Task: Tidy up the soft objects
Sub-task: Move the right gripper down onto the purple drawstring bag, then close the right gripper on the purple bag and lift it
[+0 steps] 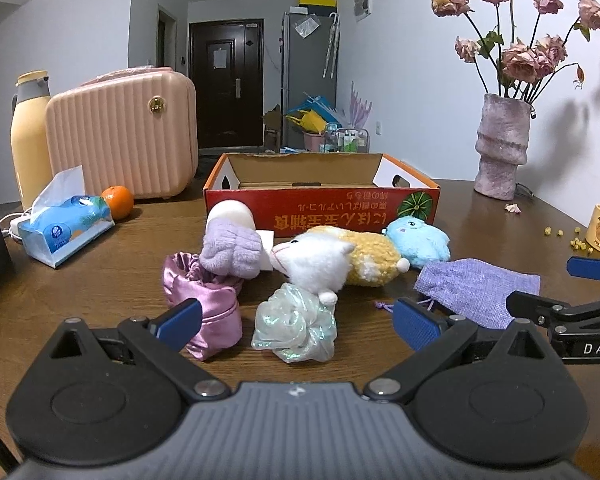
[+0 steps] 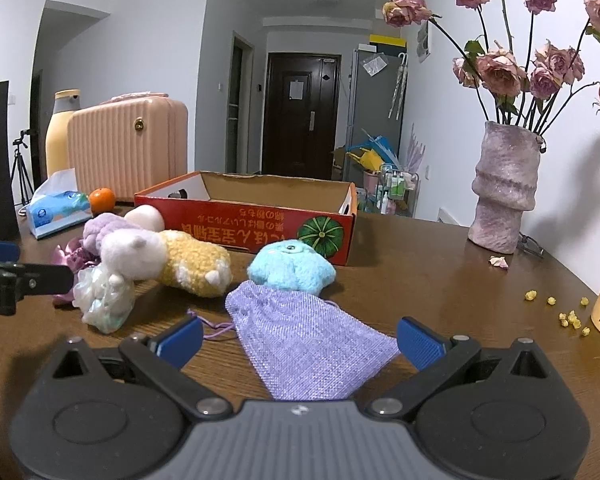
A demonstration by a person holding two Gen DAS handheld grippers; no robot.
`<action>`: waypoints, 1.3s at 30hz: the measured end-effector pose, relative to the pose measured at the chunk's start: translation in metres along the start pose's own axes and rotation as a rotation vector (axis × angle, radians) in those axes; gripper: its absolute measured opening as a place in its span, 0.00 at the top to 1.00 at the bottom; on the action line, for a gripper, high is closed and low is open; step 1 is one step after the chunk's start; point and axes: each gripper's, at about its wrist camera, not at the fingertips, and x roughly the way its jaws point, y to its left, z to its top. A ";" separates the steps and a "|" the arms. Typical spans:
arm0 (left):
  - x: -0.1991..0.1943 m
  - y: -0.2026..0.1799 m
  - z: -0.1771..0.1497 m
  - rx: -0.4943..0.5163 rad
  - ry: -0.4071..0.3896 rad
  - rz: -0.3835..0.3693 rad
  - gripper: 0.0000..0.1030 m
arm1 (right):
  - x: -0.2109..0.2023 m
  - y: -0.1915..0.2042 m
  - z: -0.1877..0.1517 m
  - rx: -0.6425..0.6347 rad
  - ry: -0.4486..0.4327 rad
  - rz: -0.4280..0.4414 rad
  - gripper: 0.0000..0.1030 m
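1. Nothing is seen packed: the cardboard box (image 1: 320, 200) looks empty.
2. The soft toys (image 1: 332, 258) and pouches (image 2: 300, 340) are left on the table (image 2: 440, 280), just before the box.
3. Both the left gripper (image 1: 296, 326) and the right gripper (image 2: 300, 342) are held wide apart, gripping nothing.

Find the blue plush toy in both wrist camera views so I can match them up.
Left wrist: blue plush toy right of centre, behind the lilac pouch.
Right wrist: it sits at centre, just beyond the pouch.
Shared landmark: red cardboard box directly behind it.

Dim indoor light; fisheye edges perhaps blurred.
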 end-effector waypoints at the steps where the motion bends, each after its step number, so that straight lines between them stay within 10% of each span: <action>1: 0.001 0.001 0.000 -0.002 0.004 -0.001 0.00 | 0.001 0.000 0.000 0.000 0.003 -0.001 0.00; 24: 0.009 0.008 0.001 -0.032 0.032 0.017 0.00 | 0.083 -0.012 0.006 -0.042 0.168 0.055 0.02; 39: 0.013 0.008 0.000 -0.031 0.042 0.023 0.00 | 0.098 -0.022 0.003 0.016 0.214 0.089 0.38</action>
